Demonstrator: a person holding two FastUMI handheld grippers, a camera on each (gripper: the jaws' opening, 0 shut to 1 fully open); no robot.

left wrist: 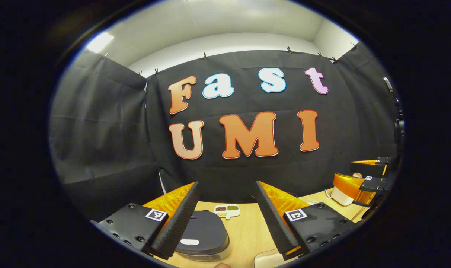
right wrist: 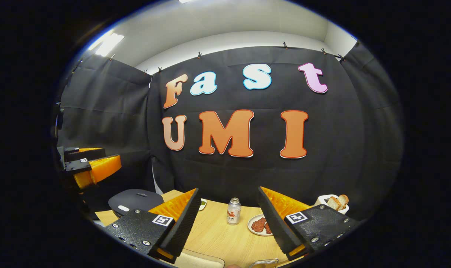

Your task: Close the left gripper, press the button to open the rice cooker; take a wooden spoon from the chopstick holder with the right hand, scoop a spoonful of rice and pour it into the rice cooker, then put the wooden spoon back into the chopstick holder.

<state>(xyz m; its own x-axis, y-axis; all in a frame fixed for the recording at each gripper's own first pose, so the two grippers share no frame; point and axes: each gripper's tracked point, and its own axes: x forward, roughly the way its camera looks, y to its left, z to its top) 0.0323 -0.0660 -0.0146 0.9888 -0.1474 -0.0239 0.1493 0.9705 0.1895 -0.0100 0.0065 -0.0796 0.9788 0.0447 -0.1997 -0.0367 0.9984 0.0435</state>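
Closing the left gripper comes first, by my reading, since its fingers stand wide apart with nothing between them, held above the tabletop and looking out over the rice cooker. To do this well, the fingers should be brought fully together so they make one blunt tip, then lowered squarely onto the pale oblong button at the front of the lid, pressing straight down rather than at a slant so the tip does not skid off the smooth curved top. The rice cooker sits low in the left gripper view, partly hidden behind the left finger; it is a dark grey, rounded body with a lighter band at its base, and its lid is down. Beyond it, near the cloth wall, lies a small white divided dish holding dark and greenish grains. Further right in that view the right gripper hangs near a white container at the tabletop's far side. In the right gripper view its own fingers are likewise spread wide and empty, with a small bottle, a plate of reddish food and a white dish of bread beyond them.
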